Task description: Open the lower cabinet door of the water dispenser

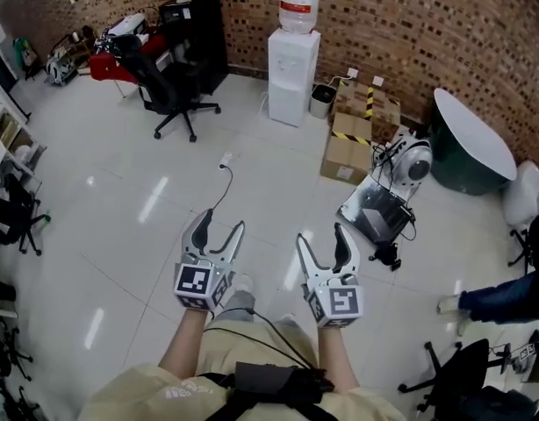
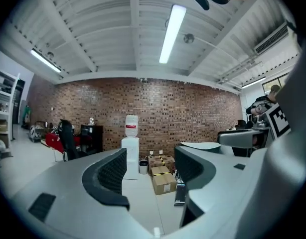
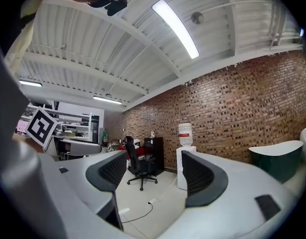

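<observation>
The white water dispenser (image 1: 292, 75) stands against the brick wall across the room, a clear bottle on top. Its lower cabinet door looks closed. It also appears far off in the left gripper view as the water dispenser (image 2: 130, 153) and in the right gripper view as the water dispenser (image 3: 183, 163). My left gripper (image 1: 222, 226) and right gripper (image 1: 321, 235) are held side by side in front of me, well short of the dispenser. Both are open with nothing between their jaws.
A black office chair (image 1: 168, 90) and a black cabinet (image 1: 197, 38) stand left of the dispenser. Cardboard boxes (image 1: 355, 130), a small bin (image 1: 321, 100) and equipment (image 1: 385, 196) lie to its right. A white plug and cable (image 1: 224, 169) lie on the floor ahead.
</observation>
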### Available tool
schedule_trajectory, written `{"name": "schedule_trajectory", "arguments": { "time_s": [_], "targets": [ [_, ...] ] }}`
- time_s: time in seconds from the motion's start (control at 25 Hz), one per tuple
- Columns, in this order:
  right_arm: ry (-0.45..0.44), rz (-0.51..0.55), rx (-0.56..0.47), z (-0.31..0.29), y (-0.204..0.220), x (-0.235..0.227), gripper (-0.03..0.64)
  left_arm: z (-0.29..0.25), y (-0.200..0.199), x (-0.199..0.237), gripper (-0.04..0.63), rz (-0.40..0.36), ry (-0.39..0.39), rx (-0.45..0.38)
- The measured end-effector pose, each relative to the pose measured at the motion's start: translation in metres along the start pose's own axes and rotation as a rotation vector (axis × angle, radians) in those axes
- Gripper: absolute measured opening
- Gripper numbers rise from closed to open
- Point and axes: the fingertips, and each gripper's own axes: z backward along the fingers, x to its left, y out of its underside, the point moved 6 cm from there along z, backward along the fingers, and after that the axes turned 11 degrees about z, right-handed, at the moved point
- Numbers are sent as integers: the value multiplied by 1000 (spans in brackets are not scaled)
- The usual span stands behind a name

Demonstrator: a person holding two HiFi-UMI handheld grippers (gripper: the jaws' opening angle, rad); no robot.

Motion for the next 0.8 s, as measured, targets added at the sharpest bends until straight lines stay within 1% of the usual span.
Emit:
{"name": "schedule_trajectory", "arguments": {
  "time_s": [0.08,0.2,0.28,0.4,0.52,0.64,0.72,0.8],
  "targets": [
    [-12,7,5,-20,-1,11,358,-5,-2,17,287,4,0,4],
    [-19,40,47,-52,-3,25,357,-26,-10,48,287,31,11,26],
    [-15,65,65,-73,-4,24,357,-47,-16,66,287,42,29,11],
    [9,85,52,-104,-9,18,358,-79,-28,84,287,42,67,-15],
    [42,76,39,-133,-2,22,358,-102,-22,104,287,41,120,-29],
    [46,60,31,-163,5,33,358,-121,-20,123,287,38,169,-18],
    [41,63,43,-178,16,37,357,-135,-12,135,286,31,179,-21],
    [27,63,78,-189,22,40,357,-144,-7,143,287,48,176,3]
  ]
}}
